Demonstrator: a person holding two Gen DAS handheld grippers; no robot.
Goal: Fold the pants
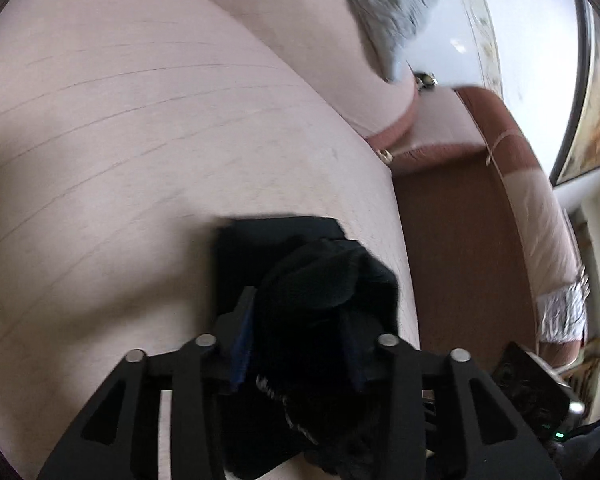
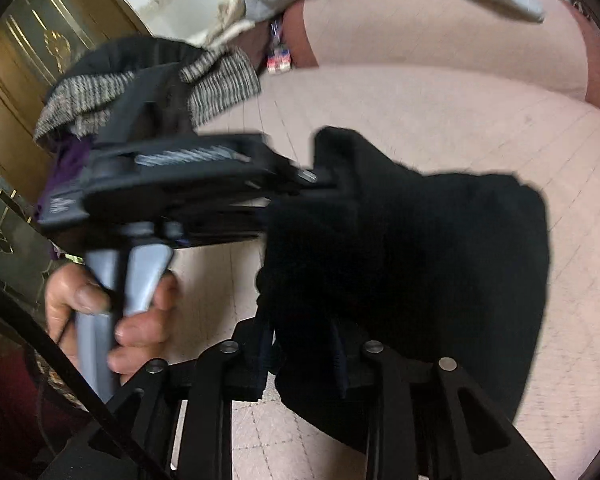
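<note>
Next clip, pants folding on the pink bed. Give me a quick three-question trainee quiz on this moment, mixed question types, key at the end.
1. True or false: the black pants lie flat and untouched on the pink bedcover.
2. What is bunched between the right gripper fingers?
A. grey blanket
B. black pants
C. striped sleeve
3. Fill in: in the right wrist view, a hand grips the left gripper's ______ handle.

Key
1. False; both grippers pinch the fabric.
2. B
3. grey

Soft daylight, motion blur throughout, fisheye bending and dark vignetted corners.
</note>
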